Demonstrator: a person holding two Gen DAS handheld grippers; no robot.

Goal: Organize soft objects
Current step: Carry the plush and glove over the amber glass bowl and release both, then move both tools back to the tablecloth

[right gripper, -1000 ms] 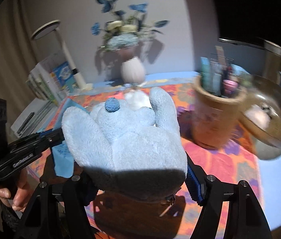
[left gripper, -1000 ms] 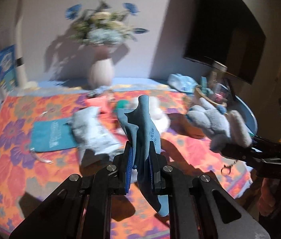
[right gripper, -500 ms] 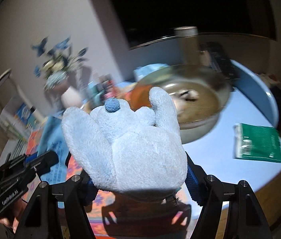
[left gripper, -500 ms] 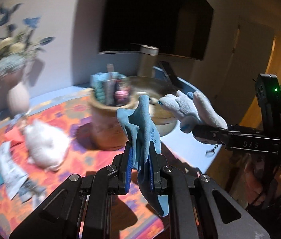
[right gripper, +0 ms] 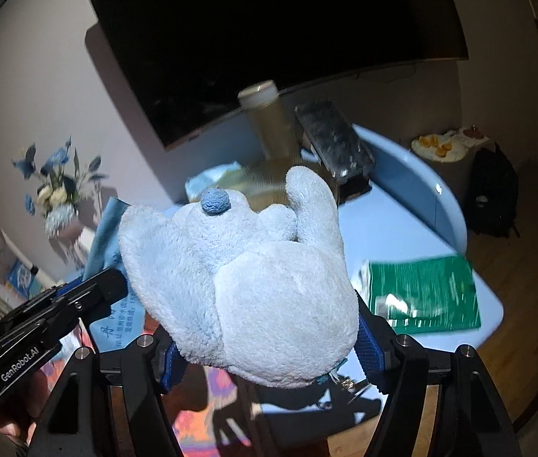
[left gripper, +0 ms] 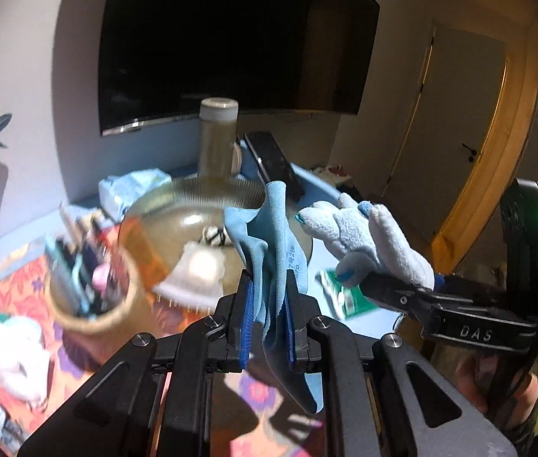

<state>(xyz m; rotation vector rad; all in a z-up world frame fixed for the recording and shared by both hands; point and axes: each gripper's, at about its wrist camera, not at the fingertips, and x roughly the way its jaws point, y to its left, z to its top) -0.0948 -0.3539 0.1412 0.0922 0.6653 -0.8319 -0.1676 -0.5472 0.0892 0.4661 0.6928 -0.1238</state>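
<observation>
My left gripper is shut on a light blue glove that sticks up between its blue pads and hangs below them. My right gripper is shut on a pale blue plush toy with a dark blue nose; the toy fills the space between the pads. In the left wrist view the right gripper and its plush toy hang at the right, above the table edge. A glass bowl holding a small white soft item stands just beyond the glove. A white plush lies on the floral cloth at left.
A round pot of pens stands left of the bowl. Behind it are a tall jar, a dark box and a tissue pack. A green packet lies near the table's right edge. A dark screen hangs on the wall.
Both grippers have swung to the right with their loads, away from the flower vase and floral cloth toward the glass bowl and the blue end of the table.
</observation>
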